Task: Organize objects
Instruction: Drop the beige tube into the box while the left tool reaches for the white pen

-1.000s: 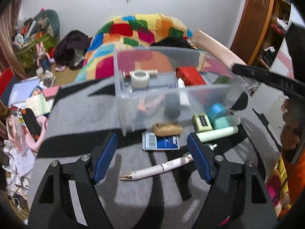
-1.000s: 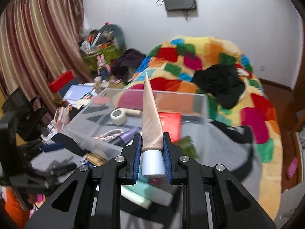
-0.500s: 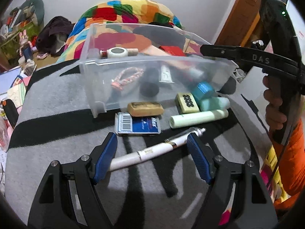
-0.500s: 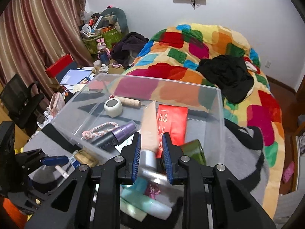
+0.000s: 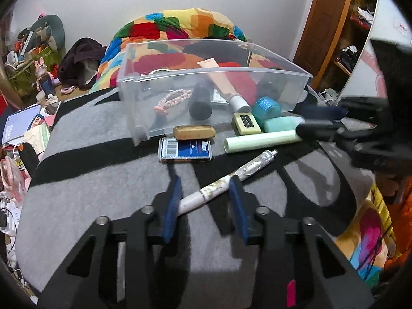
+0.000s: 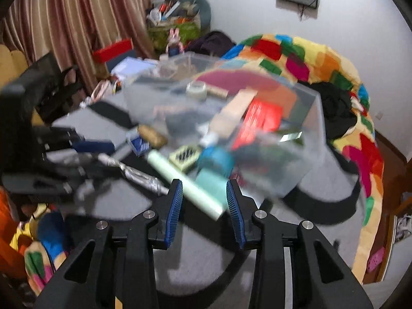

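A clear plastic bin (image 5: 270, 77) stands on the grey and black mat (image 5: 103, 193). A beige tube with a white cap (image 5: 221, 82) lies inside it, with a pink braided cord (image 5: 172, 99) and a dark bottle (image 5: 200, 100). My left gripper (image 5: 204, 193) is half closed around a white pen (image 5: 224, 182) lying on the mat; the jaws do not visibly touch it. My right gripper (image 6: 204, 200) is open and empty, just above a pale green tube (image 6: 185, 182) in front of the bin (image 6: 303, 139). The right wrist view is blurred.
In front of the bin lie a blue card (image 5: 185, 149), a tan block (image 5: 194, 131), a mahjong tile (image 5: 246, 123), a teal tape roll (image 5: 266, 106), a mint bottle (image 5: 282, 124) and the pale green tube (image 5: 260, 141). A colourful quilt (image 5: 180, 28) lies behind.
My right gripper let go of the beige tube into the bin, opened and swung down toward the pale green tube. My left gripper moved onto the pen and its jaws narrowed.
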`<state>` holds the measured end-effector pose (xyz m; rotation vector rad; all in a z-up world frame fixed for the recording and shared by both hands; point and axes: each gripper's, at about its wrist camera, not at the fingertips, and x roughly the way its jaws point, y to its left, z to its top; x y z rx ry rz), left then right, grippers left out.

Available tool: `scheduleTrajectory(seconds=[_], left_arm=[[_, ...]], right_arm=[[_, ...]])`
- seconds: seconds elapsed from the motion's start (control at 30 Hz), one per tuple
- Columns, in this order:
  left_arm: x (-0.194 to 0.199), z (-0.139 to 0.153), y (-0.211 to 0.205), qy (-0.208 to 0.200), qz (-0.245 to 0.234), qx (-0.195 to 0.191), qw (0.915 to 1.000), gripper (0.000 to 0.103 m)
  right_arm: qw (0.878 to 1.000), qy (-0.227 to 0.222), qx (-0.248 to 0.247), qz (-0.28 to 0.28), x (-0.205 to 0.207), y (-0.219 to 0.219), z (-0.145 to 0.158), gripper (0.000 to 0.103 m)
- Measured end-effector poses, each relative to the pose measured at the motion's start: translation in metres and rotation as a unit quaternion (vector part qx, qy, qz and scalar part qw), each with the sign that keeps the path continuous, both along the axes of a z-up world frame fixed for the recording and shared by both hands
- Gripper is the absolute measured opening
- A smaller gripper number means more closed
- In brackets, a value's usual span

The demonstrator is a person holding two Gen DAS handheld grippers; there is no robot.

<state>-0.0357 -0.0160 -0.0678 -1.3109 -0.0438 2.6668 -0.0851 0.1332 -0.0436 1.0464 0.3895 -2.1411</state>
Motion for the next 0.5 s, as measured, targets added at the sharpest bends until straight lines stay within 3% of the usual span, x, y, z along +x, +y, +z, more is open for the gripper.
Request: scheduleTrajectory(seconds=[0.13,0.27,0.33,0.43,0.5], left_arm=[[0.014,0.006,0.000,0.003,-0.012,-0.001,0.9999,0.027],[0.014,0.009,0.006,0.001,-0.030,-0.028,0.9992,0.028],[0.008,0.007,0.010,-0.003,-0.041,-0.044,0.9982,0.033],[-0.001,0.000,0.016,-0.007,-0.071,-0.061,0.9956,0.060],[-0.008,-0.007,0.018,-0.009,-0.083,-0.071,0.9939,0.063]], right_arm=[[1.000,-0.028,0.004,-0.005,-0.005,0.006,-0.014,0.032],[0.999,-0.041,0.002,0.006,-0.004,0.006,-0.019,0.032],[0.999,-0.036,0.008,0.009,-0.004,0.002,-0.019,0.032],[0.999,-0.038,0.011,0.013,-0.009,-0.005,-0.021,0.032],[0.998,-0.047,0.014,0.029,-0.011,-0.010,-0.024,0.032]])
